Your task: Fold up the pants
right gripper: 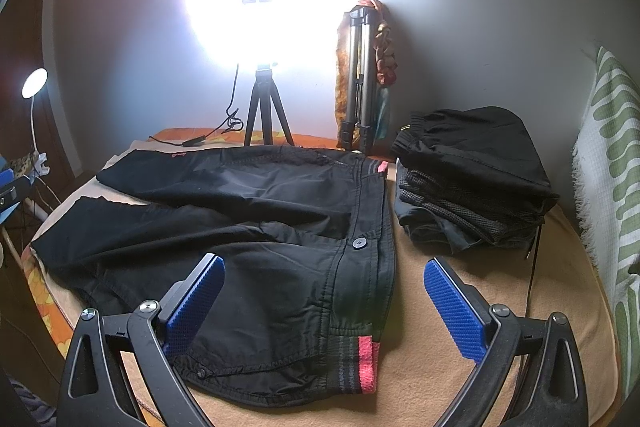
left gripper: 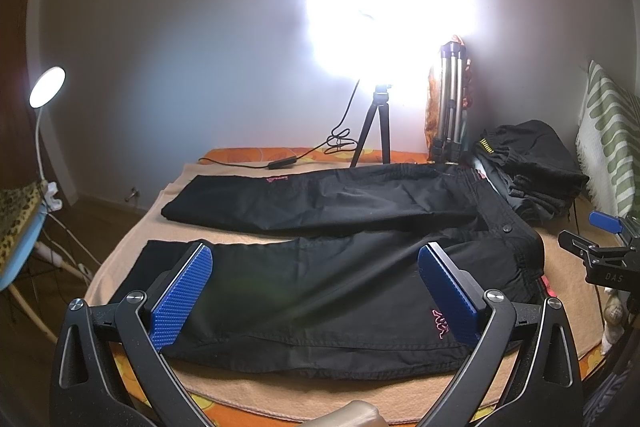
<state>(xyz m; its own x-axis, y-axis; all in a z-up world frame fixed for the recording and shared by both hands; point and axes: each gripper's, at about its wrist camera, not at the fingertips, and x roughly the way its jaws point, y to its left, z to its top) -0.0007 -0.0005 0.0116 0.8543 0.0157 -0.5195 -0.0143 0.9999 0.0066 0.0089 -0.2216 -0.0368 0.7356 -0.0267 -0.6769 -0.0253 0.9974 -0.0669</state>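
Black pants [left gripper: 320,283] with a pink logo lie spread flat on a beige blanket [left gripper: 248,395], both legs running left, waistband to the right. My left gripper [left gripper: 316,263] hovers open over the near leg, its blue pads wide apart with nothing between them. In the right wrist view the pants [right gripper: 256,227] show a button and a pink-and-grey waistband at the near corner. My right gripper [right gripper: 324,275] hangs open above that waistband end, empty. The right gripper [left gripper: 600,247] also shows at the right edge of the left wrist view.
A stack of folded dark clothes [right gripper: 472,179] sits at the back right. A small tripod [right gripper: 266,107] under a glaring lamp and a folded silver tripod [right gripper: 360,75] stand against the wall. A cable [left gripper: 276,163] trails on the bed. A desk lamp [left gripper: 46,87] stands left.
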